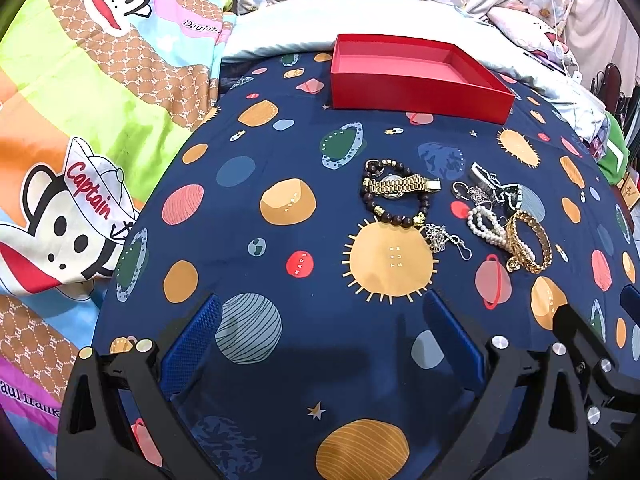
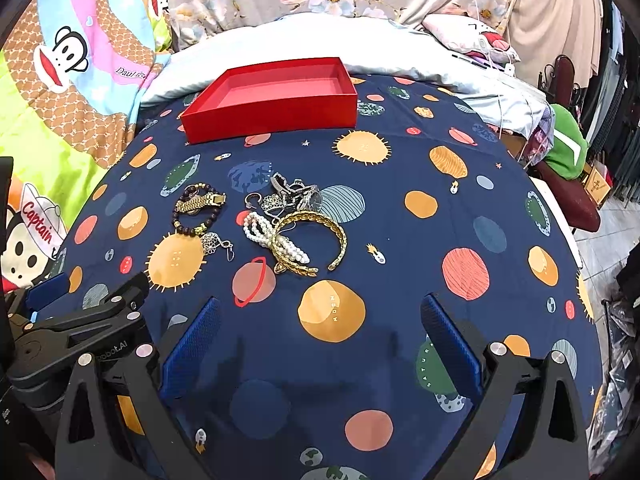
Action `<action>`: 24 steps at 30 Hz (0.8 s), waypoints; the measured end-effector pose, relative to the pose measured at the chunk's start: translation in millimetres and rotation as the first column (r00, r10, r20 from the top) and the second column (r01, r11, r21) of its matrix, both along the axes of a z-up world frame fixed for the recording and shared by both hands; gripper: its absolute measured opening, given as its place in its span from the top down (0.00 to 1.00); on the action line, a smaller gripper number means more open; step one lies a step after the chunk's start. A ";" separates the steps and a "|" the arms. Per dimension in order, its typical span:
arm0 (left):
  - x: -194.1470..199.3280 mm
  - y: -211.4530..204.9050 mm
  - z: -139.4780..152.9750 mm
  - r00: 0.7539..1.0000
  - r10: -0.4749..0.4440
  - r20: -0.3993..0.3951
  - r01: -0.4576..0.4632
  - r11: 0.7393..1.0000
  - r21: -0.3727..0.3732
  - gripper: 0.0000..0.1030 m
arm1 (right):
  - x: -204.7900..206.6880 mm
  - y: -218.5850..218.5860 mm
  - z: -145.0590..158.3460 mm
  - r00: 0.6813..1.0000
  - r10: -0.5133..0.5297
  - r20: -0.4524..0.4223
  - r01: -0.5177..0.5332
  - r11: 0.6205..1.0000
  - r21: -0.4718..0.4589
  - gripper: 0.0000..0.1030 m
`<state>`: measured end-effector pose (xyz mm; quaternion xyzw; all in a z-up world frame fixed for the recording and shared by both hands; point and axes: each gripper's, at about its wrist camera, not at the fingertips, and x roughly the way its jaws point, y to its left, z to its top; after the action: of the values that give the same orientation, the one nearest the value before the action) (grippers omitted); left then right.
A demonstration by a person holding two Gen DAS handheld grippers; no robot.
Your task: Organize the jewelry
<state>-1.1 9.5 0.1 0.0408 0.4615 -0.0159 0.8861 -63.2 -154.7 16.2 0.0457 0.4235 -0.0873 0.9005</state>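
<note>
Both grippers, left (image 1: 320, 336) and right (image 2: 320, 336), are hovering with jaws apart, holding nothing. The jewelry pile (image 2: 280, 220) is lying mid-bed, the empty red box (image 2: 272, 100) farther back. Tangled pearls (image 2: 276, 240) and gold bangle (image 2: 316, 236) are risking lifting together and dropping.

A bed under a navy planet-print sheet (image 2: 400, 240) carries an open red box (image 2: 272, 116), beaded bracelet (image 2: 188, 228), gold watch (image 2: 200, 201), pearls (image 2: 260, 232), gold bangle (image 2: 316, 220), silver watch (image 2: 308, 196).

silver watch (image 2: 310, 196) tangled, chair (image 2: 576, 200) partly cut off
</note>
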 end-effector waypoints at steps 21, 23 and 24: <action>3.2 1.2 -2.8 1.000 -0.008 -0.012 0.008 1.000 -0.015 0.05 | 6.0 -0.7 -6.7 1.000 0.019 -0.006 -0.019 1.000 0.014 0.05; 5.1 2.9 -3.1 1.000 -0.004 -0.008 0.004 1.000 -0.021 0.05 | 7.4 -4.1 -9.9 1.000 0.024 -0.006 -0.024 0.999 0.026 0.05; 6.8 3.7 -3.4 1.000 0.001 -0.009 -0.001 1.000 -0.017 0.05 | 8.5 -6.7 -11.1 1.000 0.026 -0.008 -0.025 0.999 0.034 0.05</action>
<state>5.7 13.2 -3.3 0.0328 0.4651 -0.0198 0.8844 -54.7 -161.4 5.2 0.0553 0.4290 -0.0688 0.8990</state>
